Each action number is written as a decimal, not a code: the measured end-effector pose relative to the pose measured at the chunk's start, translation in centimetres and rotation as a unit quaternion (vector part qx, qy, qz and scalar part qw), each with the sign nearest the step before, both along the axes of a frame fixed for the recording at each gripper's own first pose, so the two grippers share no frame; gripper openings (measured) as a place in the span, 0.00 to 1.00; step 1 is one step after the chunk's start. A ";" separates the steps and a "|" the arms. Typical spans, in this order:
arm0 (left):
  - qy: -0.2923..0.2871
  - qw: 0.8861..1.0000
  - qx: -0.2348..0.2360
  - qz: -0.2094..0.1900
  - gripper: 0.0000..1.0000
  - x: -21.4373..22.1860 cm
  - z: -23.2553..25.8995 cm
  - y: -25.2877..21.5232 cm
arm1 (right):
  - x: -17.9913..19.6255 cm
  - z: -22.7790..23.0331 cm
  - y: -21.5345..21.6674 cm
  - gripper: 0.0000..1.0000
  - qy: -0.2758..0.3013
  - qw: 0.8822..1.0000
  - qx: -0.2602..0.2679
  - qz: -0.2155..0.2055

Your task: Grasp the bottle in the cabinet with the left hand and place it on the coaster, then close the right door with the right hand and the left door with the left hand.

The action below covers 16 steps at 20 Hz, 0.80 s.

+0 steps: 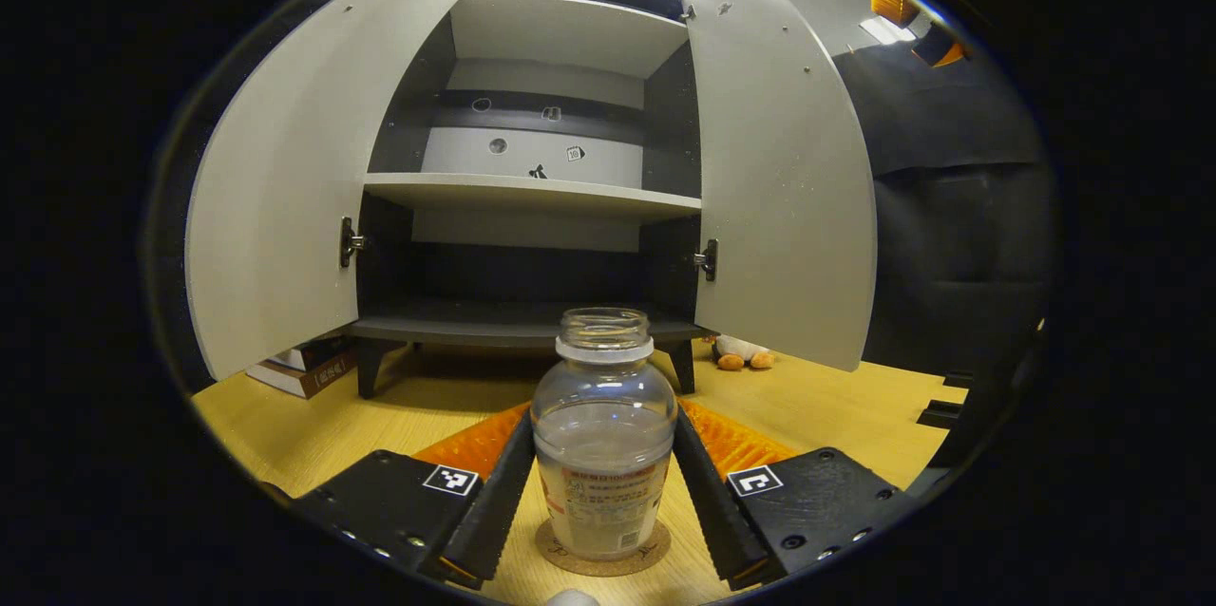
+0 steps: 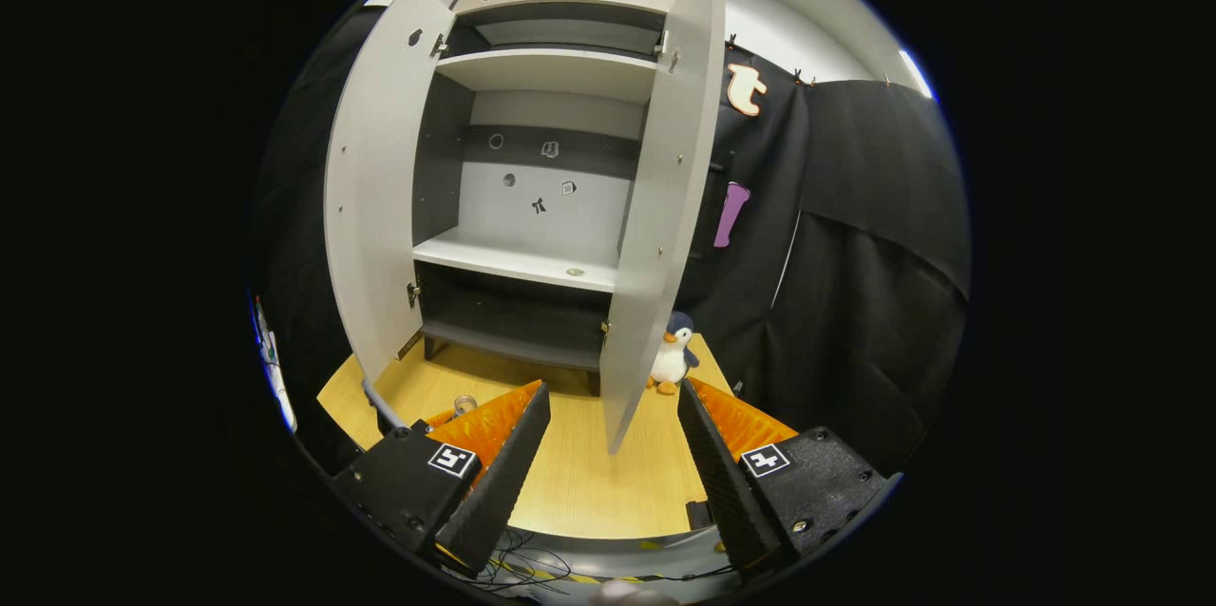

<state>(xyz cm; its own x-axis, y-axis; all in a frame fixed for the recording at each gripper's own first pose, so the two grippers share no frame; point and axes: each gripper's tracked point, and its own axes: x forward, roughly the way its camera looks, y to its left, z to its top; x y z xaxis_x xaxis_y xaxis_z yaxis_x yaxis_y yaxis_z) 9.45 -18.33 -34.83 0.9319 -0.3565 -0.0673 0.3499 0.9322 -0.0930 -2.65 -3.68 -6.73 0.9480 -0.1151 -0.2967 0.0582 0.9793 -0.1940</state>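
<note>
A clear, uncapped bottle (image 1: 603, 454) with a label stands upright on the round cork coaster (image 1: 560, 557) on the wooden table. My left gripper (image 1: 604, 416) is open, with one finger close along each side of the bottle. Behind it stands the grey cabinet with its left door (image 1: 285, 169) and right door (image 1: 779, 179) both swung wide. In the right gripper view, my right gripper (image 2: 613, 388) is open and holds nothing. It hangs in front of the outer edge of the right door (image 2: 655, 236). The left door (image 2: 375, 198) is open too.
The cabinet's shelves (image 1: 532, 193) are bare. A penguin plush (image 2: 673, 354) sits on the table by the cabinet's right leg. Books (image 1: 304, 373) lie under the left door. Black cloth walls close in the right side.
</note>
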 end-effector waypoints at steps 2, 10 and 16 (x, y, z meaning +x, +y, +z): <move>0.005 1.000 0.017 0.008 0.95 -0.1 -0.2 0.8 | 0.0 0.5 0.3 0.84 -0.007 1.000 0.011 0.000; -0.033 0.999 -0.006 -0.008 0.98 -0.8 7.1 0.9 | -1.1 1.0 -1.5 0.83 -0.026 0.999 0.015 -0.021; -0.039 0.999 -0.017 -0.020 0.97 -1.1 15.3 1.2 | -2.5 1.4 -2.9 0.83 -0.053 0.997 0.032 -0.037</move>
